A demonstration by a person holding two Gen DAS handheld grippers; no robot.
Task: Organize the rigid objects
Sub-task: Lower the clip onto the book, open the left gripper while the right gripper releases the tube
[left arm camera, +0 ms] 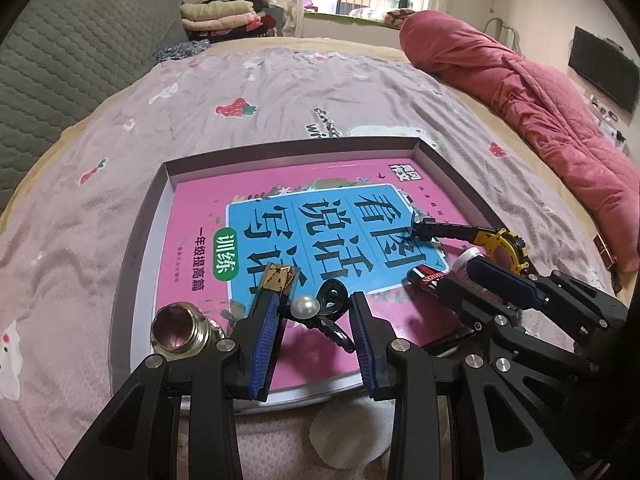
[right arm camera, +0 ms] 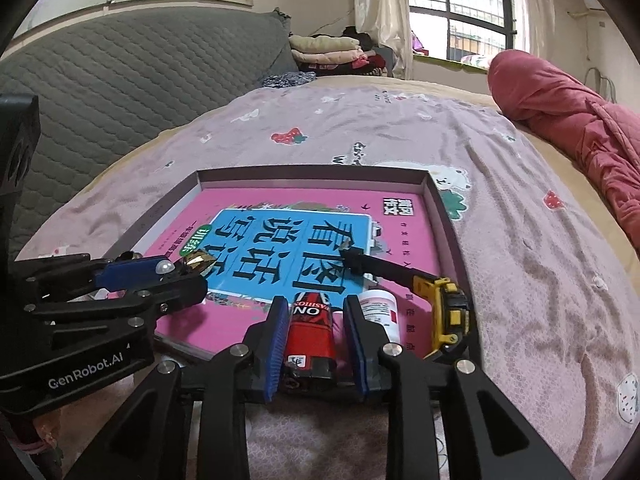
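Two tongs (left arm camera: pixel 314 312) (right arm camera: pixel 316 334) released: left straddle pearl clip (left arm camera: pixel 316 306); right-only view: red tube (right arm camera: pixel 310 334) unpinched.

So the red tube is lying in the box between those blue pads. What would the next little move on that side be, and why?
Probably lifting the right hand-held gripper back and away. The red tube already lies on the pink book inside the box, and gaps show between it and both pads, so it looks released.

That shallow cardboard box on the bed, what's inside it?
A pink book covers the shallow cardboard box's floor. On it lie a yellow watch, red tube, white bottle, pearl clip and brass fitting. Beneath the book is hidden.
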